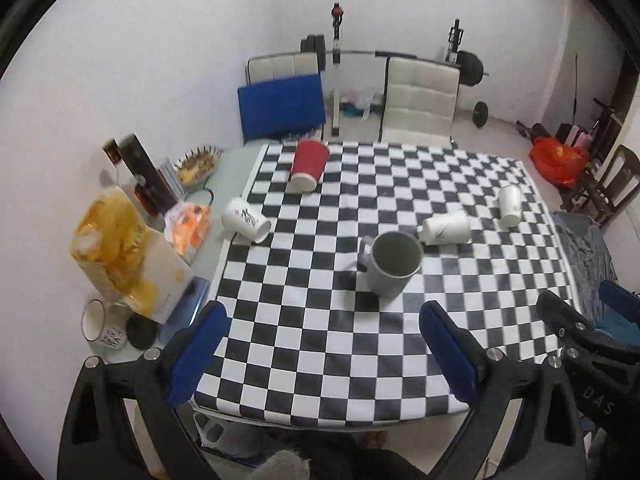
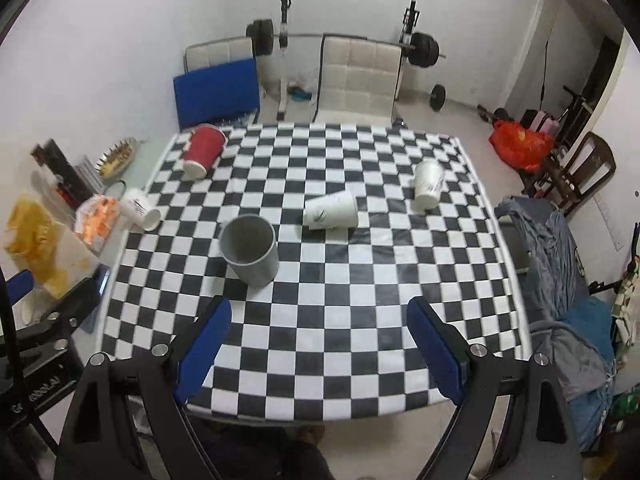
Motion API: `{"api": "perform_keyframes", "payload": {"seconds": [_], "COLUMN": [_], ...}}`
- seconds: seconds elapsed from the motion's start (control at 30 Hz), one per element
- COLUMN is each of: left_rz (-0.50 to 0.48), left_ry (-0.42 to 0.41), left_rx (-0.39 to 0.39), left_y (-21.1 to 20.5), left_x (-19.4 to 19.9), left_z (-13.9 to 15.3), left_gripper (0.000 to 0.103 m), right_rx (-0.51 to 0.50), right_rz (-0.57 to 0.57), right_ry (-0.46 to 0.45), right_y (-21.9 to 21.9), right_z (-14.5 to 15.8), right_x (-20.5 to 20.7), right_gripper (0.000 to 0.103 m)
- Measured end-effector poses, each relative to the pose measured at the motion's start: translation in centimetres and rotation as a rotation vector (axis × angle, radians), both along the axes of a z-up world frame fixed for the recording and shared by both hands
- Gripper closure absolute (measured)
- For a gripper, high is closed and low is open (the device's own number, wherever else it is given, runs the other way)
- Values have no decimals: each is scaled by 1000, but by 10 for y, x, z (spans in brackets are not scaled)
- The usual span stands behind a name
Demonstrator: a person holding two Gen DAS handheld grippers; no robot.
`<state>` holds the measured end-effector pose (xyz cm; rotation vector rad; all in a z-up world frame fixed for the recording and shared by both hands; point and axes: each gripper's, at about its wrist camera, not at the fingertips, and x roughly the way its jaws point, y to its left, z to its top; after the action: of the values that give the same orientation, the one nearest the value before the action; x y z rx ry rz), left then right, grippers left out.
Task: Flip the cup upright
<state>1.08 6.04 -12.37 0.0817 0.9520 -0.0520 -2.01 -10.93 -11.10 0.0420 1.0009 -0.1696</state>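
Observation:
A grey mug (image 1: pixel 392 266) stands upright on the checkered tablecloth (image 1: pixel 320 340), mouth up; it also shows in the right wrist view (image 2: pixel 250 250). A red paper cup (image 1: pixel 308 165) (image 2: pixel 203 151) lies on its side at the far left. Three white paper cups lie on their sides: one at the left edge (image 1: pixel 246 220) (image 2: pixel 141 209), one behind the mug (image 1: pixel 446 228) (image 2: pixel 330 210), one at the right (image 1: pixel 509 205) (image 2: pixel 427 183). My left gripper (image 1: pixel 324 356) is open and empty, held above the near table edge. My right gripper (image 2: pixel 320 354) is open and empty, likewise.
Clutter fills the table's left side: a snack bag (image 1: pixel 116 256), an orange packet (image 1: pixel 188 224), a bowl (image 1: pixel 198 164), an enamel mug (image 1: pixel 100 326). Two chairs (image 1: pixel 418 100) stand behind the table. Grey cloth (image 2: pixel 560 248) hangs at the right.

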Motion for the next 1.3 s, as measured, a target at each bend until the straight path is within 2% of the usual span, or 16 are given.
{"api": "perform_keyframes", "payload": {"seconds": [0.23, 0.5, 0.8, 1.3], "left_rz": [14, 27, 36, 50], "left_ry": [-69, -93, -83, -92], "left_rx": [-19, -51, -52, -44], "left_y": [0, 2, 3, 8], "left_x": [-28, -45, -51, -54], "left_z": [50, 82, 91, 94], "left_gripper": [5, 5, 5, 5], "right_rx": [-13, -9, -17, 0], "right_rz": [-7, 0, 29, 34], "right_ry": [-55, -91, -87, -74], "right_y": [-4, -3, 2, 5], "right_z": [64, 108, 126, 125], "right_x": [-40, -63, -70, -66], "right_gripper": [12, 12, 12, 12]}}
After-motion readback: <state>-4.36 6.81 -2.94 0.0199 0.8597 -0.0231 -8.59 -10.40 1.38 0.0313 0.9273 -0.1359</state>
